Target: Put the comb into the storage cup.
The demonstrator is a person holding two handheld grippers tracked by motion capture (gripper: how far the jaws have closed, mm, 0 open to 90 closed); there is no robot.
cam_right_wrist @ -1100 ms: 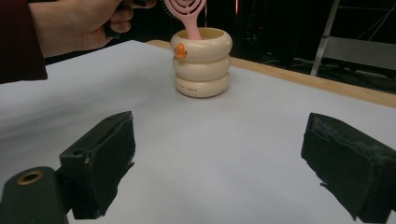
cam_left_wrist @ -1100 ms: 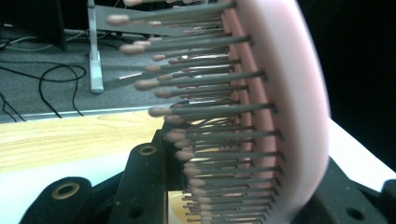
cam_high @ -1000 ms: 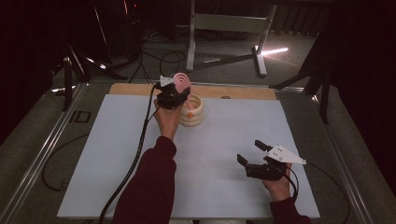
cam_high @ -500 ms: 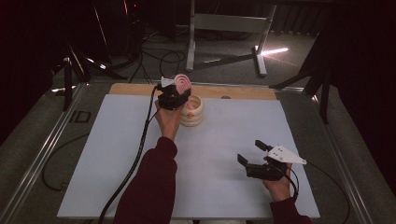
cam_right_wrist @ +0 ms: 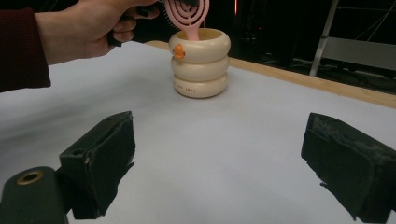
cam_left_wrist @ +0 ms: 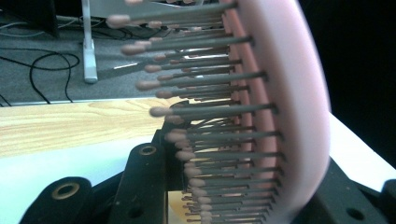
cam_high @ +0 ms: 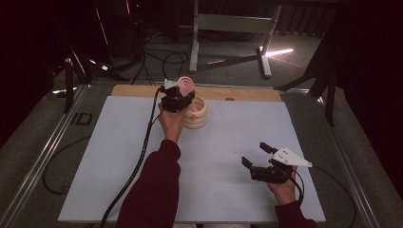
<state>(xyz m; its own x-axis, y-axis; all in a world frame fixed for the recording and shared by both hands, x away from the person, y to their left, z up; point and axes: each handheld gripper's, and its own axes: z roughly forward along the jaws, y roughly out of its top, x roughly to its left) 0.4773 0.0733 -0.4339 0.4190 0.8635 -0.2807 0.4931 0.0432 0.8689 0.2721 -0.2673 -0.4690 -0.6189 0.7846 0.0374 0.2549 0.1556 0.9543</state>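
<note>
A pink hairbrush (cam_high: 186,85) stands head-up with its handle inside a cream ringed cup (cam_high: 198,116) at the back of the white mat. My left gripper (cam_high: 178,98) is shut on the brush just above the cup's rim. In the left gripper view the brush's pink back and bristles (cam_left_wrist: 261,116) stand between the black jaws. The right gripper view shows the cup (cam_right_wrist: 200,63) with an orange duck bill on its side, the brush (cam_right_wrist: 187,11) in it, and the person's left hand beside it. My right gripper (cam_high: 256,154) rests open at the front right with nothing between its jaws (cam_right_wrist: 224,158).
The white mat (cam_high: 119,156) covers the table, with a wooden strip (cam_high: 237,93) along its far edge. A black cable (cam_high: 142,152) trails from the left gripper down the mat. A metal stand (cam_high: 228,23) and loose cables lie on the floor behind.
</note>
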